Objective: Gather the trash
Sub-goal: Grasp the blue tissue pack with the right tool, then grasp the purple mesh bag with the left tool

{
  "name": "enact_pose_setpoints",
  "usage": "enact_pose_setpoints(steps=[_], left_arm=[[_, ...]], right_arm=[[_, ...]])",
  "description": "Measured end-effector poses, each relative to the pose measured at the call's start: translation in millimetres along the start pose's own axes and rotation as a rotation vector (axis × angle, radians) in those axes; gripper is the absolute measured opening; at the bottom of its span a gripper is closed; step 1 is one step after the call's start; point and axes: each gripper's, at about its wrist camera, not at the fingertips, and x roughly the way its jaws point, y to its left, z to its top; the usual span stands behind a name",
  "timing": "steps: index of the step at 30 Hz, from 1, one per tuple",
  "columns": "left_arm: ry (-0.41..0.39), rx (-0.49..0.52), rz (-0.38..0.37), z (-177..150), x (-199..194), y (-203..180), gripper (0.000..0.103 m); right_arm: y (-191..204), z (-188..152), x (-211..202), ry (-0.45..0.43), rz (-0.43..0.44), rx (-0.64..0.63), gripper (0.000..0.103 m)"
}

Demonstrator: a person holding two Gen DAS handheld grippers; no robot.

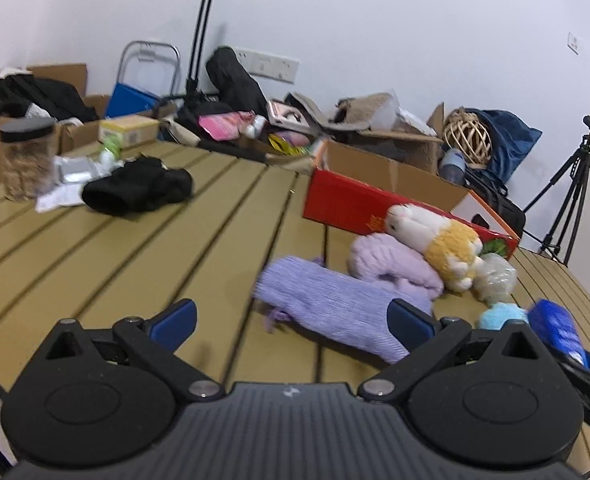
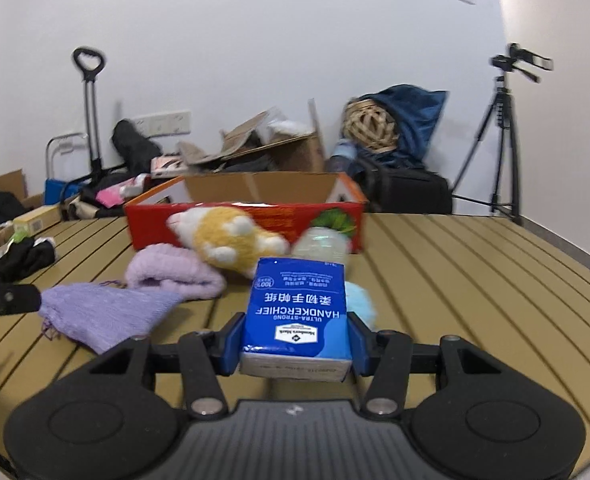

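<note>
Slatted tan table (image 1: 143, 264) across both views, cluttered at the far edge. Red cardboard box (image 2: 247, 220) open-topped toward the table's far side. Against its front wall, orange-and-white plush toy (image 2: 227, 240), with a clear crumpled plastic bag (image 2: 323, 246) just beside. Nearer, 2 purple knits: fluffy lilac hat (image 2: 171, 272) and ribbed lavender piece (image 2: 103, 316), touching. Small light-blue fluffy ball (image 2: 361, 300) right behind the pack. Right gripper (image 2: 295, 344) clamped on a blue handkerchief tissue pack (image 2: 297, 312), pads pressing both sides, pack raised off the table in front of the box. Left gripper (image 1: 291, 320) spread wide, nothing between the pads, hovering over the lavender knit.
</note>
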Motion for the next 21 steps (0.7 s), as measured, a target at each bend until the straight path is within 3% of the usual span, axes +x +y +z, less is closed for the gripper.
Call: enact_pose_setpoints(steps=[6, 12, 16, 21], left_arm=[[0.042, -0.013, 0.019, 7, 24, -20, 0.103], [0.049, 0.014, 0.059, 13, 43, -35, 0.103], [0.081, -0.009, 0.040, 15, 58, -39, 0.103], [0.117, -0.021, 0.108, 15, 76, -42, 0.103]], right_arm=[[-46, -13, -24, -0.058, -0.058, 0.081, 0.051], [-76, -10, -15, -0.078, -0.071, 0.135, 0.051], [-82, -12, -7, -0.081, -0.058, 0.141, 0.051], [-79, -14, -3, -0.088, -0.056, 0.121, 0.051]])
